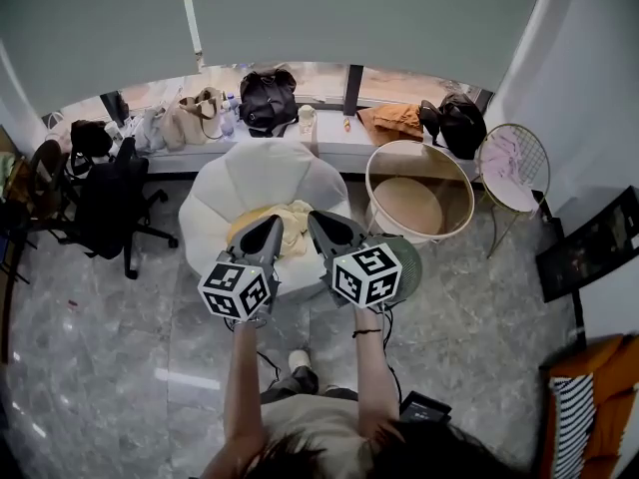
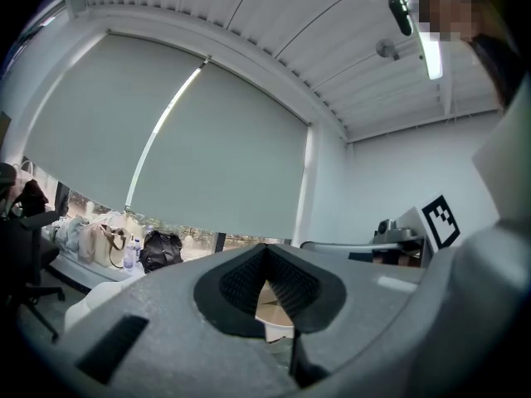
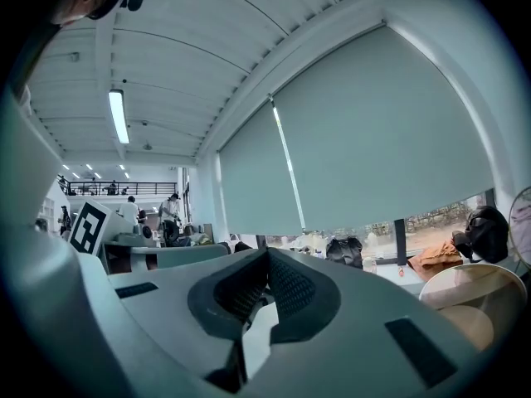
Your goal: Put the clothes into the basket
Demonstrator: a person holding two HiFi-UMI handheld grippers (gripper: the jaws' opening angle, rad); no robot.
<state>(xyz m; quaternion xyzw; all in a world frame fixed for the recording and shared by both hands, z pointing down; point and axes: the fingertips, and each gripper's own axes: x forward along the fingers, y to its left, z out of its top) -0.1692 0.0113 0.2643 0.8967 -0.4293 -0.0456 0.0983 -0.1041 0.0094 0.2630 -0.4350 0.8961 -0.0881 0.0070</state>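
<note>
Left tongs [image 1: 274, 222] and right tongs [image 1: 316, 218] clenched, empty.
Unless opened first, the yellow garment [image 1: 292, 230] may be pushed aside, not gripped.

Bare floor [image 1: 120, 367] fronts white chair [image 1: 260, 178]; basket [image 1: 407, 206] mouth open beside it; office chair [image 1: 115, 208] left, wire table [image 1: 514, 168] right.

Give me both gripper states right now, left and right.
left gripper: closed, nothing between the jaws.
right gripper: closed, nothing between the jaws.
</note>
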